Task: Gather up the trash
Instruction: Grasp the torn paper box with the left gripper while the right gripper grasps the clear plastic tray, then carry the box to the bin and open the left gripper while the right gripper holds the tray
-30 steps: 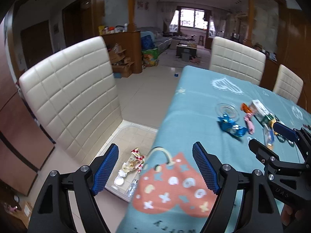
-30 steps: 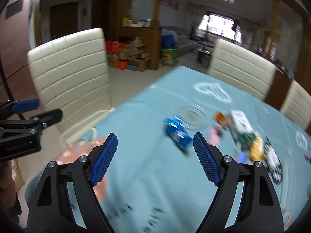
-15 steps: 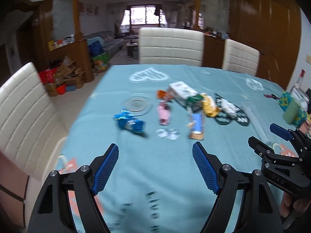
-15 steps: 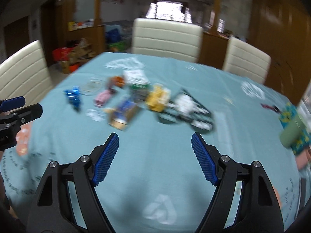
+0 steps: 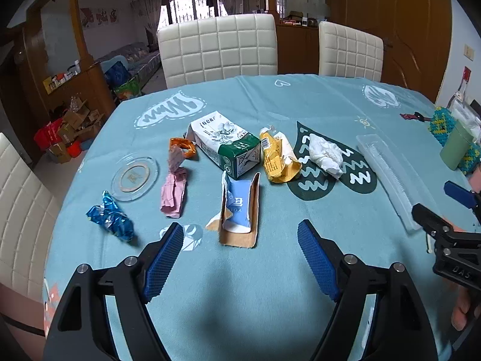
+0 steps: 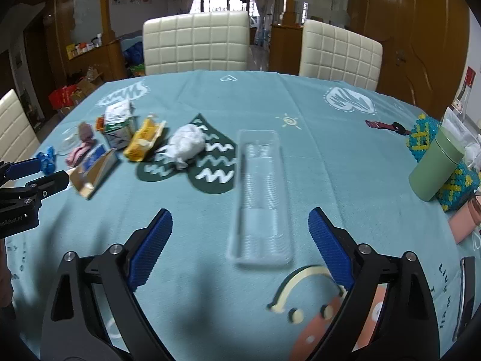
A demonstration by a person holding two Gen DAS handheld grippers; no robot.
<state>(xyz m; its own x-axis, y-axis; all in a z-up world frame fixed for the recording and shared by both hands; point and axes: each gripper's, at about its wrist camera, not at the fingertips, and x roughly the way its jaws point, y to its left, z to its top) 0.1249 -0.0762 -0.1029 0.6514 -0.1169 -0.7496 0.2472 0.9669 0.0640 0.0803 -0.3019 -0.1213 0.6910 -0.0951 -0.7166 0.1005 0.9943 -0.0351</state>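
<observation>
Trash lies spread across the teal tablecloth (image 5: 300,96): a blue foil wrapper (image 5: 110,220), a pink wrapper (image 5: 173,194), an orange wrapper (image 5: 182,146), a white-and-green carton (image 5: 227,144), a torn blue-and-brown box (image 5: 239,210), a yellow packet (image 5: 276,158) and a crumpled white tissue (image 5: 326,154). My left gripper (image 5: 240,251) is open and empty, just short of the torn box. My right gripper (image 6: 240,242) hovers above a clear plastic tray (image 6: 261,195); its jaws are opening and the pads touch nothing.
A clear glass coaster (image 5: 134,177) sits left of the wrappers. At the right edge stand a green cup (image 6: 437,167) and beaded mats (image 6: 421,137). Cream chairs (image 5: 218,49) ring the table; boxes (image 5: 75,123) clutter the floor at left.
Both views swung from the left chair and table end to face the trash across the table. The right gripper's jaws have spread wider; the left jaws kept their gap.
</observation>
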